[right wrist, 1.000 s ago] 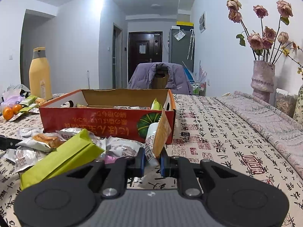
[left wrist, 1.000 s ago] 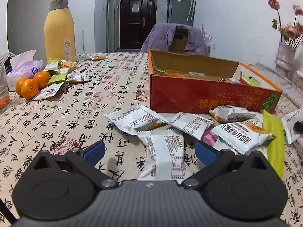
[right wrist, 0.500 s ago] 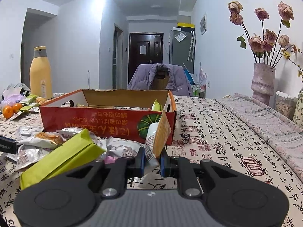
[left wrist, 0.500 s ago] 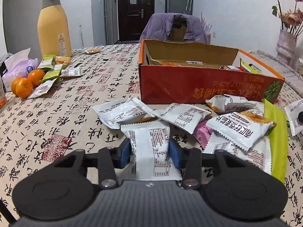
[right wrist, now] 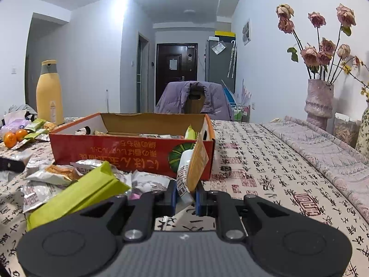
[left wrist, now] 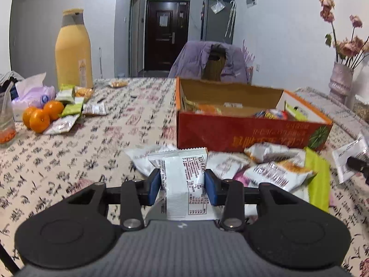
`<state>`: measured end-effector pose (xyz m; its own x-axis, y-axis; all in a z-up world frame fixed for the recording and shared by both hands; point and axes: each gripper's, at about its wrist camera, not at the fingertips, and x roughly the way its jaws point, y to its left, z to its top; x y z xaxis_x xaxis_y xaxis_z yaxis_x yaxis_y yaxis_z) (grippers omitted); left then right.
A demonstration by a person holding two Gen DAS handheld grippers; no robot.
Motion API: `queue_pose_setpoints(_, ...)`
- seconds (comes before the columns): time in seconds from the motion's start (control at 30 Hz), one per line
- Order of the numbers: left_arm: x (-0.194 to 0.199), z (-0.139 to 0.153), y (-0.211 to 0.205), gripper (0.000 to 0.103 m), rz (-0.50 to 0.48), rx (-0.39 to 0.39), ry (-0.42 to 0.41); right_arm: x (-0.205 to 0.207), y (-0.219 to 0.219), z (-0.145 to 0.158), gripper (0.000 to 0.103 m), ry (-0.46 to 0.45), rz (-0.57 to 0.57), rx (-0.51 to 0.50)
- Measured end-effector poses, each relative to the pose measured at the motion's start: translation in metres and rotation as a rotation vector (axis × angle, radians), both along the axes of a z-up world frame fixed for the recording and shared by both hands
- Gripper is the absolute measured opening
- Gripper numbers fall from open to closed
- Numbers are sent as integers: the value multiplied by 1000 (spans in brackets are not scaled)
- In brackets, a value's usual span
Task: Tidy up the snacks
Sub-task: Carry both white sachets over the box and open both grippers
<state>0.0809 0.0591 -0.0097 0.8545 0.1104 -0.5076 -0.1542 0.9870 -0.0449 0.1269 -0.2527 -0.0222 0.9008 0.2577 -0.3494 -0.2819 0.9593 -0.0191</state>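
Snacks are being gathered off the patterned tablecloth [left wrist: 92, 152] into the open red-and-orange cardboard box [left wrist: 242, 133], and the step in hand looks like the carry from pickup to box. The left gripper [left wrist: 182, 185] is clamping its blue pads on the sides of a white foil snack packet with dark printed text [left wrist: 180, 175], the packet standing between the jaws just in front of the box's near wall, above the loose heap of white packets [left wrist: 272, 170] and the flat lime-green packet [left wrist: 318, 180] lying beside the box. The right gripper [right wrist: 186, 196] is likewise pinching a white-and-orange snack packet [right wrist: 192, 166] edge-on, its jaws nearly together on the thin wrapper, close to the box's near right corner. Some packets are already sitting inside the box, while others are lying by the oranges [left wrist: 40, 117] and the tall yellow bottle [left wrist: 73, 53] well off to the left. Next, each held packet probably needs lifting clear of the box's rim, moving over the open interior and letting go; the soft wrappers could slip or catch the wall if carried too low.
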Motion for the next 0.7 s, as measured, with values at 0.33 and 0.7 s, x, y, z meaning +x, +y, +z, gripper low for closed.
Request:
queue_pose_setpoints(0.33,14,31,-12,41,-53,-2,-76,8,11,30,15,-56,33,29)
queue_pose_setpoints(0.7,54,57,-29,41,-96,46,-123,49,41,60,15,-99,83,8)
